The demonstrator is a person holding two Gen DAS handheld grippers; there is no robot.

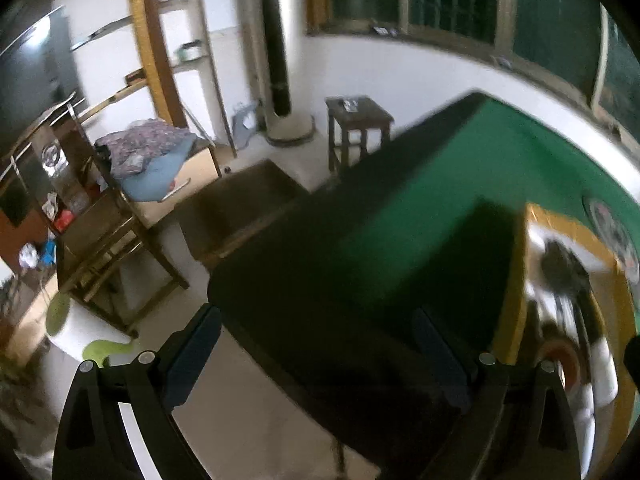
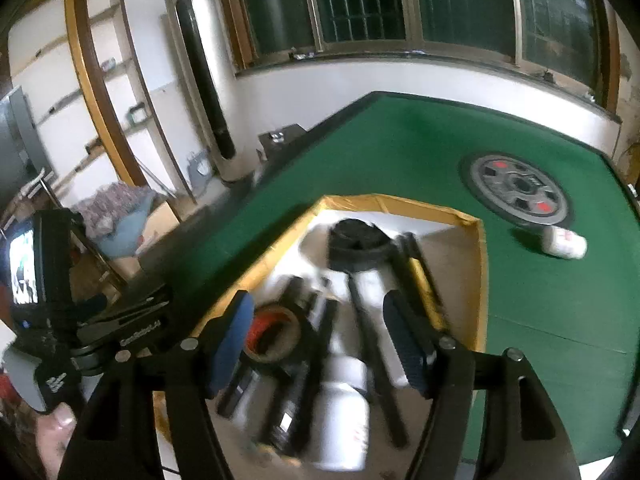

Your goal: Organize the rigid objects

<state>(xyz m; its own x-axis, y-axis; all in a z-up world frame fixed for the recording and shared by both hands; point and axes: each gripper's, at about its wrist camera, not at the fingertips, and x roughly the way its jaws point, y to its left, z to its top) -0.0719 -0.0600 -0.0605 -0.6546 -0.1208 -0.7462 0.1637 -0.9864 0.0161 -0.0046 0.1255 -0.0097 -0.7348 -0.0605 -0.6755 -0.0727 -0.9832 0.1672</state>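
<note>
R claw (image 2: 316, 340) hangs w/ jaws wide apart, nothing between the pads; it's tilted down over the yellow-rimmed box (image 2: 478, 240). Right under it, inside the box: a roll of brown tape (image 2: 272, 334), a white bottle (image 2: 344, 420), a long black rod (image 2: 376, 360) and a round black disc-like item (image 2: 356, 244) further back, all motion-blurred, so finer ID isn't possible. L claw (image 1: 316, 352) is spread as wide as it goes, empty too, off over the near corner of the green worktop (image 1: 420, 168), box edge just to its right.

Beyond the box, out on the felt: a small white bottle (image 2: 564, 242) lying on its side, near the round centre hub (image 2: 518, 188) of the worktop.

Looks like a between-picks moment, I'd say. Prob next: reach R claw out to that stray bottle, close across its body, bring it to the box. It's round, may roll if nudged.
</note>
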